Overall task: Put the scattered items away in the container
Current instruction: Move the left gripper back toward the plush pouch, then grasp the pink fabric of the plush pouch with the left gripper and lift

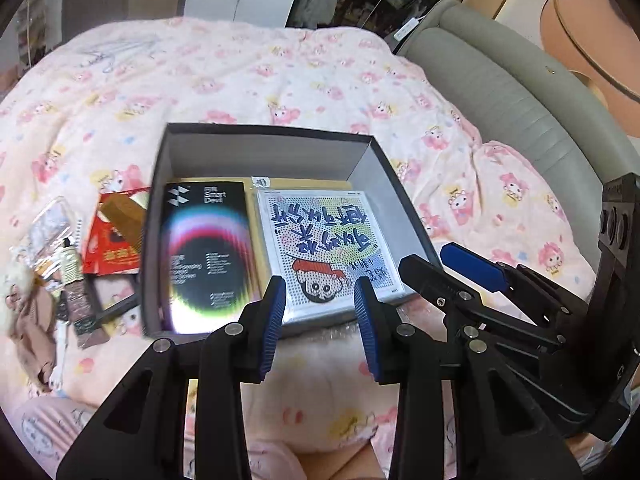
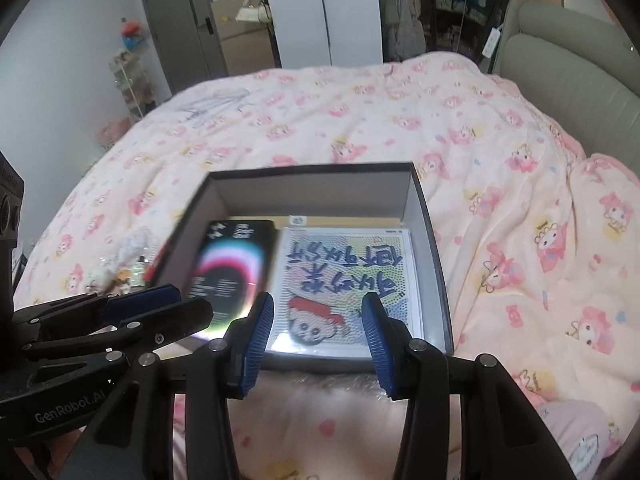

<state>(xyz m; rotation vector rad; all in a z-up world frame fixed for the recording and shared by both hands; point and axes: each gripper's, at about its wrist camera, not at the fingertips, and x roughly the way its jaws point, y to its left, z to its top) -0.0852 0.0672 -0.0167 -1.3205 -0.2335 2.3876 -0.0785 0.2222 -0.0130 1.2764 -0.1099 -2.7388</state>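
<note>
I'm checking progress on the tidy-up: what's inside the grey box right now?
Inside the grey box: a black Smart Devil package beside a cartoon bead-art pack. A yellowish layer lies under them, mostly covered.

Left claw held level, pointing forward, blue pads parted, nothing between them; right claw alongside at similar height, pads likewise parted and bare; the two claws sit close together, side by side.
</note>
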